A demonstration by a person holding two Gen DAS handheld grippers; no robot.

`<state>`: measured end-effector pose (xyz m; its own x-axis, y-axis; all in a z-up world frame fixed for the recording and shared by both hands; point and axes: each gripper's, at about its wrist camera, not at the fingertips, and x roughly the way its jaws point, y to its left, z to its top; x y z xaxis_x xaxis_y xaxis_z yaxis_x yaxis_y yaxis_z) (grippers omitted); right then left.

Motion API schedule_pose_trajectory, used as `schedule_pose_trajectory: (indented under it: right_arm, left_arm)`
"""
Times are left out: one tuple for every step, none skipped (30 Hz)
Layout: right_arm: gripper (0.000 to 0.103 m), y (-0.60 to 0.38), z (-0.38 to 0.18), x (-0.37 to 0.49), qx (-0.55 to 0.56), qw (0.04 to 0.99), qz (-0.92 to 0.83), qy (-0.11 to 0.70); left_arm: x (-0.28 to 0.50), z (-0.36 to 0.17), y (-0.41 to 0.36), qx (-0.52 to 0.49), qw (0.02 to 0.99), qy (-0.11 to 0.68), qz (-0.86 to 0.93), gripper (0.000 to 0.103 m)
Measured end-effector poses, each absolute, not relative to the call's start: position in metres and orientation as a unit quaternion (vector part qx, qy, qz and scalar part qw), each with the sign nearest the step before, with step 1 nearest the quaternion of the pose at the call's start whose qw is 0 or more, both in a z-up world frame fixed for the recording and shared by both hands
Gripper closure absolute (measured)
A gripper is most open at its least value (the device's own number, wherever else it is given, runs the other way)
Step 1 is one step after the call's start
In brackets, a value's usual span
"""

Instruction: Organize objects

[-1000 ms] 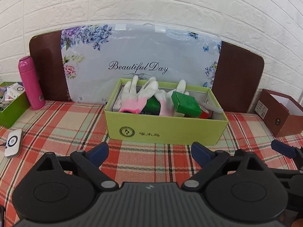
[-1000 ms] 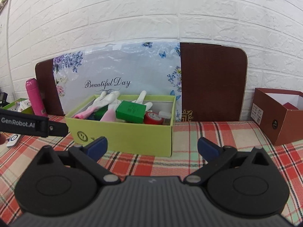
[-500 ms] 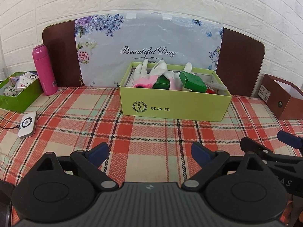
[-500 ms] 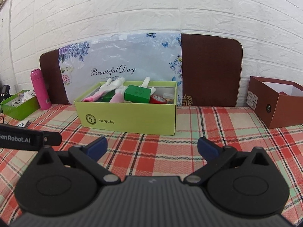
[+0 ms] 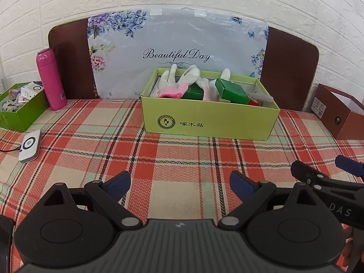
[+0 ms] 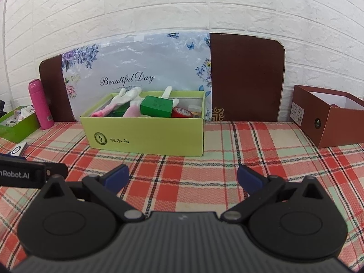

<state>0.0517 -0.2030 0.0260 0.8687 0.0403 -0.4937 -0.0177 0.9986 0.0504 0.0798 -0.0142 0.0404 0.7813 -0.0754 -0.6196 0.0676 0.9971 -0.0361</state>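
Observation:
A lime green box [image 5: 209, 122] stands on the plaid tablecloth near the back wall; it also shows in the right wrist view [image 6: 145, 136]. It holds white and pink gloves [image 5: 177, 84], green cartons [image 5: 229, 89] and a red tape roll [image 6: 182, 112]. My left gripper [image 5: 179, 185] is open and empty, well in front of the box. My right gripper [image 6: 182, 177] is open and empty, also in front of the box; it shows at the right edge of the left wrist view [image 5: 327, 170].
A pink bottle [image 5: 51, 79] and a dark green box [image 5: 20, 111] of small items stand at the back left. A white device [image 5: 29, 145] lies on the cloth at left. A brown open box [image 6: 329, 116] stands at the right. A floral board [image 5: 177, 50] leans on the brick wall.
Both grippers have pulled back from the lime green box, which now looks smaller and farther. Both stay open and empty.

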Motion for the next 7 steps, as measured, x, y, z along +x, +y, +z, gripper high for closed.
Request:
schedule_pose_trajectory:
  right_arm:
    - [0.0, -0.2028, 0.0253, 0.0518, 0.022, 0.966, 0.016, 0.257]
    - [0.0, -0.2024, 0.0247, 0.0519, 0.022, 0.966, 0.016, 0.257]
    - [0.0, -0.2019, 0.0241, 0.0522, 0.022, 0.966, 0.016, 0.258]
    - [0.0, -0.2013, 0.0235, 0.0526, 0.021, 0.965, 0.016, 0.26]
    - [0.0, -0.2006, 0.0232, 0.053, 0.02, 0.965, 0.016, 0.261]
    - [0.0, -0.1999, 0.023, 0.0535, 0.02, 0.965, 0.016, 0.261]
    - [0.0, -0.1993, 0.0227, 0.0537, 0.019, 0.965, 0.016, 0.262]
  left_arm:
    - [0.0797, 0.0399, -0.0144, -0.005, 0.944, 0.328, -0.037, 0.006]
    - [0.0792, 0.0395, -0.0144, -0.004, 0.945, 0.325, -0.038, 0.006]
    - [0.0787, 0.0391, -0.0143, -0.004, 0.946, 0.323, -0.038, 0.006]
    - [0.0787, 0.0388, -0.0141, -0.005, 0.946, 0.323, -0.039, 0.006]
    - [0.0788, 0.0385, -0.0139, -0.005, 0.945, 0.324, -0.04, 0.006]
    - [0.0792, 0.0381, -0.0135, -0.005, 0.945, 0.325, -0.039, 0.006]
    - [0.0798, 0.0377, -0.0132, -0.005, 0.945, 0.326, -0.037, 0.006]
